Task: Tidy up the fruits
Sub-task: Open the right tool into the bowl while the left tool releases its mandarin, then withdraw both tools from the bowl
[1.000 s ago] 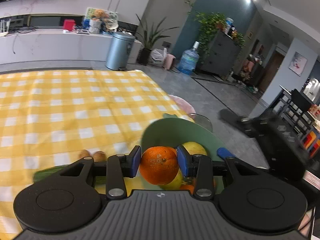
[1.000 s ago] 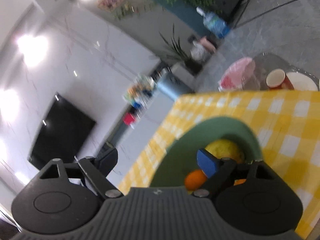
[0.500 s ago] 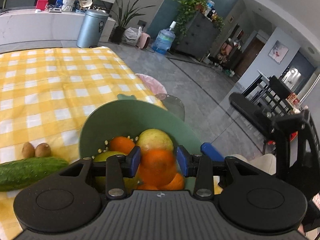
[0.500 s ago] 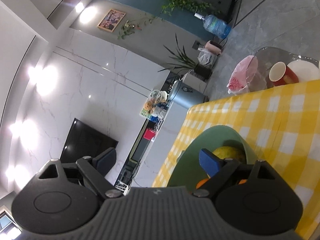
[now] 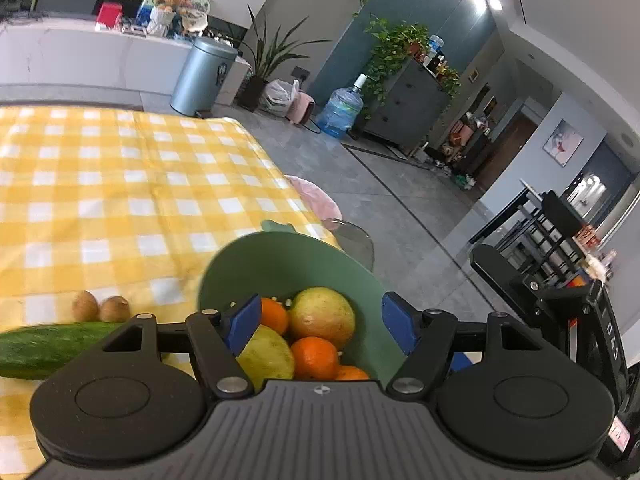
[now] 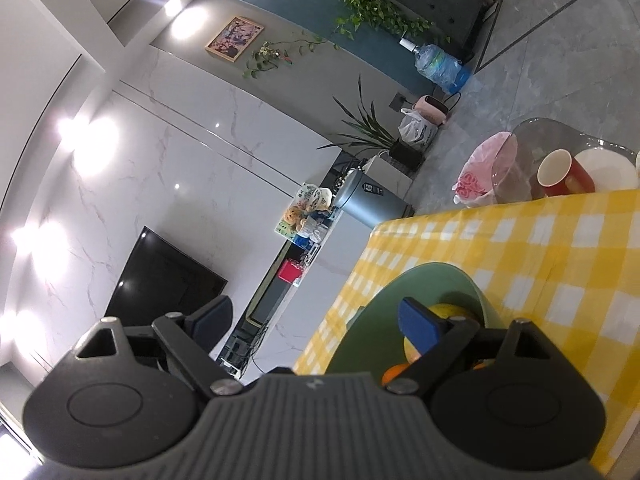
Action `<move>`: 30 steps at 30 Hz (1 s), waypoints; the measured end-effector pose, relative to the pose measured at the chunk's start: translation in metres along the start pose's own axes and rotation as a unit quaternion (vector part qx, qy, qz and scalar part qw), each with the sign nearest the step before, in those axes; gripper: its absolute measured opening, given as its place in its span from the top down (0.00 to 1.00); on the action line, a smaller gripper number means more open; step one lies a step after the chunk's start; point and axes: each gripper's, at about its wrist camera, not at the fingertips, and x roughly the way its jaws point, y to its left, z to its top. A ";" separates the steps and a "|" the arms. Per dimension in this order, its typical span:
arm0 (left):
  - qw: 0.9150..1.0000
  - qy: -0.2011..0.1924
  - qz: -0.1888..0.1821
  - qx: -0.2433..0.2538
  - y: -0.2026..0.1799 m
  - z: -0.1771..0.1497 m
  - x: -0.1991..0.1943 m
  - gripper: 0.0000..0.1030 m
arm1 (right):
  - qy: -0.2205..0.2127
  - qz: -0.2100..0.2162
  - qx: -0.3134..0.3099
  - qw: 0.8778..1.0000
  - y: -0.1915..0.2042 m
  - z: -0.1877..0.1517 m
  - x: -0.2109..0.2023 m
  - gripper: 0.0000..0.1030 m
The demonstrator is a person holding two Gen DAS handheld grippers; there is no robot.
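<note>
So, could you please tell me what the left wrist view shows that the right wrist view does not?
Left wrist only: a cucumber and two kiwis on the cloth, and the left gripper, jaws opening, empty. Right wrist only: a red cup, a television, and the open right gripper. Both: the green bowl of fruit, the yellow checked tablecloth.

Long dark green cucumber (image 5: pixel 52 344) cut off by the left edge of the left wrist view, its near end hidden behind the black body of the left gripper (image 5: pixel 320 326). Lowest orange fruit (image 5: pixel 352 373) in the round green plastic bowl (image 5: pixel 280 256) mostly hidden under the gripper housing. In the right wrist view, bowl contents largely blocked by the right gripper (image 6: pixel 316 320): only part of a yellow-green fruit (image 6: pixel 452 312) and slivers of orange. Red paper cup (image 6: pixel 564 176) partly hidden behind the yellow checked tablecloth (image 6: pixel 560 248) edge.
</note>
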 end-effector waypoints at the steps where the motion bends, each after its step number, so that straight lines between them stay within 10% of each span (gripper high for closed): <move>1: 1.000 -0.001 0.007 0.004 -0.001 0.000 -0.004 0.21 | 0.000 -0.001 -0.001 1.000 0.000 0.000 -0.001 0.15; 30: 0.990 -0.077 0.112 0.033 0.014 0.014 -0.161 0.21 | 0.114 -0.122 -0.166 0.972 0.133 -0.047 -0.006 0.15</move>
